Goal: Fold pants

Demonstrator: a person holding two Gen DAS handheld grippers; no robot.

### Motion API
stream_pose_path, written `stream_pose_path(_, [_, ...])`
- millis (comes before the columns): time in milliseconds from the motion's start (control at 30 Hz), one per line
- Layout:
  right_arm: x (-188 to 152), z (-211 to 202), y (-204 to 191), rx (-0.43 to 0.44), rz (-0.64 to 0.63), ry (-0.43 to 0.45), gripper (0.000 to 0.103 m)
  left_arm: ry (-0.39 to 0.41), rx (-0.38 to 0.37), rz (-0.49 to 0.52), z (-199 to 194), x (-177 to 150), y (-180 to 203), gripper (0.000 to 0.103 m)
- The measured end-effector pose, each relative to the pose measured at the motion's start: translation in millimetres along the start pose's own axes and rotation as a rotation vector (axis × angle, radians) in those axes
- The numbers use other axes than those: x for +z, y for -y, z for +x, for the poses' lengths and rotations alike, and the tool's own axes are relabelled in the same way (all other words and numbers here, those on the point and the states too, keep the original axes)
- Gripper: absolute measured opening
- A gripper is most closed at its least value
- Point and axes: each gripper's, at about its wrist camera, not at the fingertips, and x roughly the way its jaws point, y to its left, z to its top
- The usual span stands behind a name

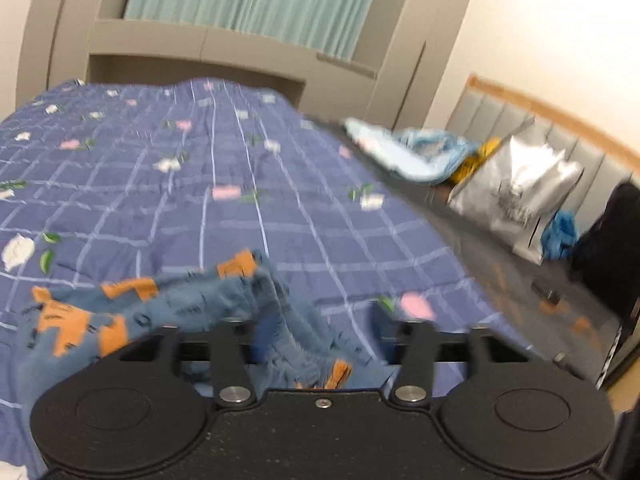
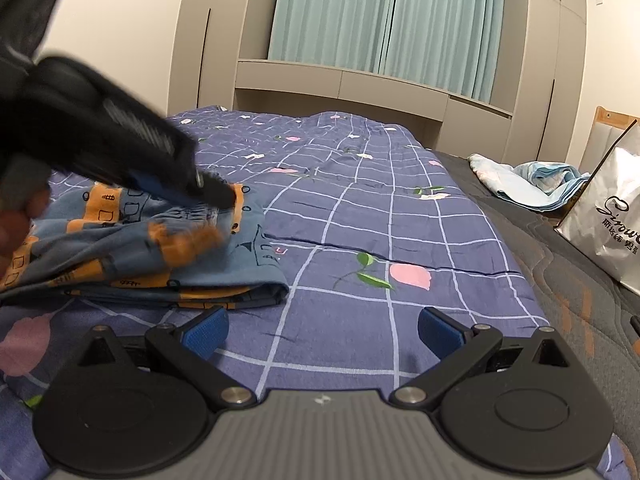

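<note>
Pants (image 2: 152,252) lie folded on bed (image 2: 360,216), left of centre in right wrist view, blue with orange patches. Left tool (image 2: 208,196) at upper left there, tip over top fold, blurred; person's hand (image 2: 16,216) at left edge. In left wrist view left tool (image 1: 316,328) has jaws apart, cloth bunched between them, not pinched. Right tool (image 2: 322,330) lower centre, jaws wide apart, nothing between, just beside pants' near edge. Bag (image 2: 612,224) at right edge.
</note>
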Motion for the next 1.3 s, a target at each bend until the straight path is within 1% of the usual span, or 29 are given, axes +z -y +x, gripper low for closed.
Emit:
stream_pose_path(33, [0,-1,0,-0.002,0.002,0.001,0.103,0.02,0.003,-0.013,-9,1,-2,0.074])
stream_pose_path(67, [2,-2,0,-0.006,0.004,0.002,0.103,0.037,0.006,-0.029,-18,3,-6,0.075])
stream_pose_path(100, [3,-2,1,-0.009,0.006,0.003,0.103,0.044,0.013,-0.043,-26,4,-9,0.079])
stream_pose_path(133, [5,-2,1,-0.012,0.008,0.006,0.103,0.051,0.031,-0.061,-34,4,-13,0.086])
stream_pose_path(200, [12,-2,1,-0.006,0.012,0.017,0.103,0.061,0.095,-0.095,-50,3,-22,0.095])
stream_pose_path(267, [20,-1,0,0.013,0.019,0.03,0.103,0.055,0.176,-0.13,-66,0,-35,0.096])
stream_pose_path(333, [31,1,-3,0.045,0.035,0.045,0.103,0.053,0.225,-0.181,-81,-5,-50,0.101])
stream_pose_path(367, [37,3,-3,0.07,0.05,0.047,0.103,0.05,0.249,-0.206,-87,-7,-58,0.102])
stream_pose_path(467, [51,14,-4,0.199,0.13,0.028,0.103,0.027,0.305,-0.247,-100,-21,-81,0.102])
stream_pose_path(533, [55,22,-7,0.273,0.182,0.001,0.103,-0.006,0.341,-0.284,-103,-32,-96,0.102])
stream_pose_path(600, [58,30,-10,0.328,0.233,-0.027,0.103,-0.021,0.341,-0.328,-104,-43,-108,0.102])
stream_pose_path(667, [57,35,-14,0.339,0.265,-0.054,0.101,-0.035,0.319,-0.364,-103,-53,-115,0.102])
stream_pose_path(733, [55,40,-19,0.325,0.275,-0.081,0.094,-0.056,0.293,-0.385,-98,-60,-119,0.102])
stream_pose_path(800, [54,45,-21,0.32,0.294,-0.103,0.083,-0.078,0.262,-0.398,-93,-66,-120,0.102])
stream_pose_path(833, [53,48,-22,0.32,0.308,-0.113,0.08,-0.084,0.25,-0.4,-91,-69,-119,0.102])
stream_pose_path(867, [53,51,-22,0.318,0.323,-0.123,0.073,-0.087,0.238,-0.4,-89,-71,-118,0.102])
stream_pose_path(900, [53,53,-21,0.316,0.333,-0.132,0.057,-0.088,0.231,-0.396,-88,-72,-116,0.102])
stream_pose_path(1000, [52,55,-22,0.316,0.35,-0.142,0.035,-0.086,0.215,-0.383,-87,-73,-112,0.102])
stream_pose_path(1067, [54,48,-22,0.313,0.333,-0.119,0.032,-0.081,0.205,-0.388,-89,-72,-112,0.102])
stream_pose_path(1133, [56,41,-21,0.309,0.323,-0.097,0.031,-0.075,0.202,-0.391,-91,-71,-113,0.102])
stream_pose_path(1300, [53,36,-16,0.27,0.306,-0.094,0.031,-0.072,0.212,-0.396,-92,-71,-115,0.102])
